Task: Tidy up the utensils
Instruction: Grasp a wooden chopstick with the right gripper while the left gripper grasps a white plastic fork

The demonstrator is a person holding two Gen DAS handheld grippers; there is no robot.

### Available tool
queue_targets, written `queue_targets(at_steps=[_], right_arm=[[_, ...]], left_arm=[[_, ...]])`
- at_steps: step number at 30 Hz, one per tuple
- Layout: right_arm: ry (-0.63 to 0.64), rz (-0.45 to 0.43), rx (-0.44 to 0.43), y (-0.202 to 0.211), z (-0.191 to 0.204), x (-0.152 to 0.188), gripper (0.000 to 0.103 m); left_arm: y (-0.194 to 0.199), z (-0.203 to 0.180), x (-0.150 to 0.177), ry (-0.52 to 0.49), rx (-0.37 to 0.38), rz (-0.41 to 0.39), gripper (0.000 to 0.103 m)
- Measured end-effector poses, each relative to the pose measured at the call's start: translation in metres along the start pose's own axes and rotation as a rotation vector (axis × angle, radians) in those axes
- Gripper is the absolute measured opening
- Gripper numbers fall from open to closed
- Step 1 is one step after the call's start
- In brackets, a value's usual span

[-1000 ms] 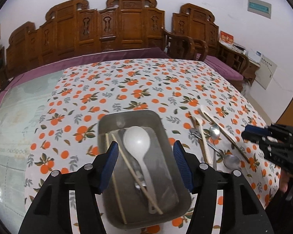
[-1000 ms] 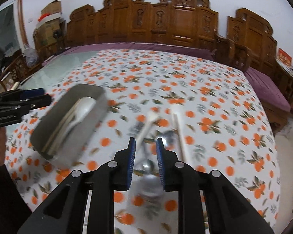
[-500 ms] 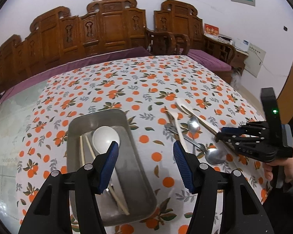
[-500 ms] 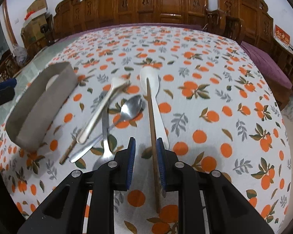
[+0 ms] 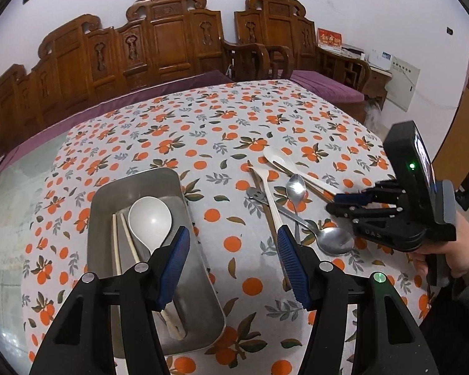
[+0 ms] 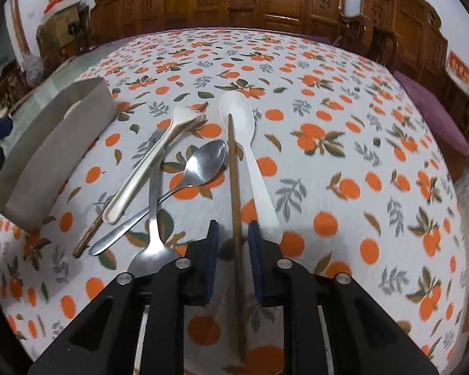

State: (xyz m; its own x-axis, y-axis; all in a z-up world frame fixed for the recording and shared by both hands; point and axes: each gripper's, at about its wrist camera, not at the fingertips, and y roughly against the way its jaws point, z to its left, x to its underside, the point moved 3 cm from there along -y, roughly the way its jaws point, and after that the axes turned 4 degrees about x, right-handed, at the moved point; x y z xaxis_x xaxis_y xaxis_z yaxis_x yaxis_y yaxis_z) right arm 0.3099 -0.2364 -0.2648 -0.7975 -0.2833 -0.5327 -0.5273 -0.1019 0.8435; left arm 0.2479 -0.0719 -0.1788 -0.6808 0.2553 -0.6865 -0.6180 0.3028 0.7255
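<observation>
Chopstick of dark brown wood (image 6: 234, 187) lies on the counter (image 6: 344, 100) under its orange-print cloth, its far end resting in the bowl of a long white plastic spoon (image 6: 250, 156). Right tool (image 6: 233, 243) straddles it, jaws closing with the stick between them, pads not yet pressing. Left of it lie two steel spoons (image 6: 200, 162), crossed, and a cream spoon handle (image 6: 140, 172). Further left sits a grey metal tray (image 5: 134, 187) holding a white ladle spoon (image 5: 150, 218) and pale chopsticks (image 5: 117, 243). Left tool (image 5: 233, 256) hovers spread and empty by the tray's right wall.
</observation>
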Motion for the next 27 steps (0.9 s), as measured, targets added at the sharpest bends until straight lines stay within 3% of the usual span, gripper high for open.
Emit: queue_targets(at_steps=[2,10,24,27], right_arm=[[0.016,-0.001,-0.004,-0.001,0.002,-0.002,0.006],[-0.015,-0.052,-0.058,0.014,-0.006,-0.011,0.006],[-0.147,-0.132,-0.093,0.034,-0.049,-0.019,0.006],[-0.155,-0.134,-0.105,0.034,-0.049,-0.019,0.006]], left_arm=[[-0.003,-0.002,0.0,0.004,-0.003,0.004,0.056],[-0.022,-0.022,-0.007,-0.012,-0.005,0.038,0.052],[-0.101,-0.046,-0.021,-0.001,-0.017,0.163,0.022],[-0.117,-0.046,-0.025,0.002,-0.027,0.187,0.021]])
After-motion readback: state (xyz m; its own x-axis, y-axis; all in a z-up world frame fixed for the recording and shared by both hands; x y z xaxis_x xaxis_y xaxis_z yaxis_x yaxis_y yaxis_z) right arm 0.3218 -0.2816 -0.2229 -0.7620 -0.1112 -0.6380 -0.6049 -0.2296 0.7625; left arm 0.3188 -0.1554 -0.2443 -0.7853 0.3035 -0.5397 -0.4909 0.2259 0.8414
